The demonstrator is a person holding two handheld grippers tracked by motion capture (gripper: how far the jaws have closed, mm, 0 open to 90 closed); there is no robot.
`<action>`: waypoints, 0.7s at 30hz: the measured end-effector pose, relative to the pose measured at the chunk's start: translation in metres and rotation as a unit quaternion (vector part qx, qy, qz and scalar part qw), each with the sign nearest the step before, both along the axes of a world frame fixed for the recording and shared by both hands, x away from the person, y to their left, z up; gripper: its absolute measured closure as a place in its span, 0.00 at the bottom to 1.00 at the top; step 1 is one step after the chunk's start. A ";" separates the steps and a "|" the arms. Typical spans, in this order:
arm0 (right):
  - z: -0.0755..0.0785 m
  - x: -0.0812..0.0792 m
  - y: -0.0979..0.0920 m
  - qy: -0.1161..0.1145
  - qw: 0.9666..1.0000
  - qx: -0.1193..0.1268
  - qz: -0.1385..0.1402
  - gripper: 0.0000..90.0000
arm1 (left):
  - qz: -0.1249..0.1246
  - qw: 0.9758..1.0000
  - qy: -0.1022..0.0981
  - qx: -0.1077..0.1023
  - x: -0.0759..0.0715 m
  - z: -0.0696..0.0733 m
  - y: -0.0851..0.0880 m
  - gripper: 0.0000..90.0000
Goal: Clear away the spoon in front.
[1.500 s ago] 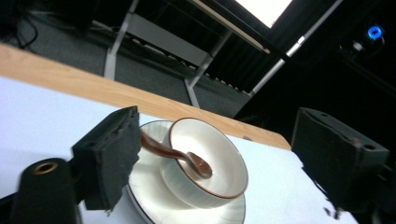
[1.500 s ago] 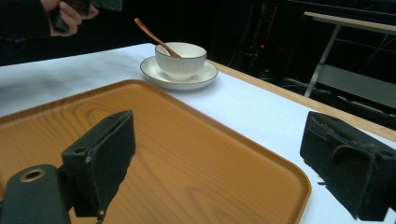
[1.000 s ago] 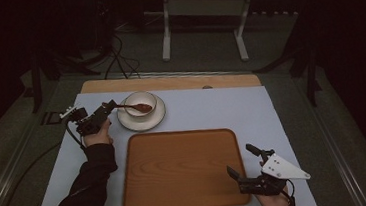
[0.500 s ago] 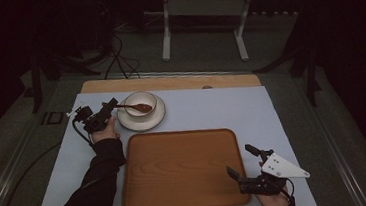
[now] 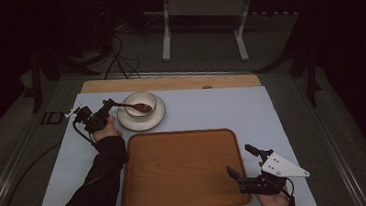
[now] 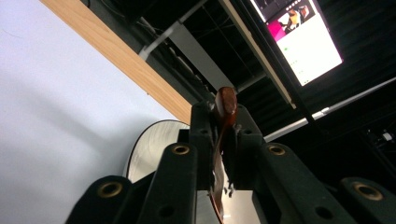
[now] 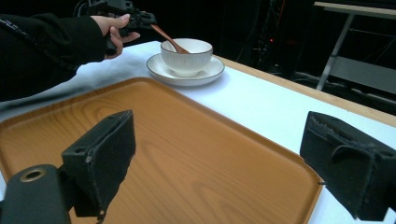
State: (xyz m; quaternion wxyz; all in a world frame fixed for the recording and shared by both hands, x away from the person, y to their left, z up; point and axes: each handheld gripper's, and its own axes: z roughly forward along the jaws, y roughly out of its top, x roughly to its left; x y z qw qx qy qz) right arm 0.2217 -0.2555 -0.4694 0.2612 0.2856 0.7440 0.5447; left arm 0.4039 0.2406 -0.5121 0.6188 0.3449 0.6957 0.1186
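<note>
While left gripper (image 6: 219, 140) clamps spoon (image 6: 225, 105) | right gripper view: bowl (image 7: 186, 56)

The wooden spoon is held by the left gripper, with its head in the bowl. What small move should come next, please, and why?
Probably lift the spoon straight up out of the bowl. The left gripper is shut on its handle while its head lies inside the bowl, which stands on the saucer. The wooden tray beside it is bare, and the right gripper waits open over its corner.
</note>
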 end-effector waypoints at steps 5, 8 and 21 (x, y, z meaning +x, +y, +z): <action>0.000 0.000 0.000 -0.001 1.000 0.000 0.000 0.12 | -0.005 1.000 -0.008 0.004 0.000 0.002 -0.002 0.93; 0.000 0.000 0.000 0.000 1.000 0.001 0.000 0.12 | -0.010 1.000 -0.020 0.002 -0.001 0.005 -0.003 0.93; 0.000 0.000 -0.002 -0.004 1.000 0.008 0.000 0.11 | -0.033 0.996 -0.064 0.058 -0.005 0.040 -0.002 0.94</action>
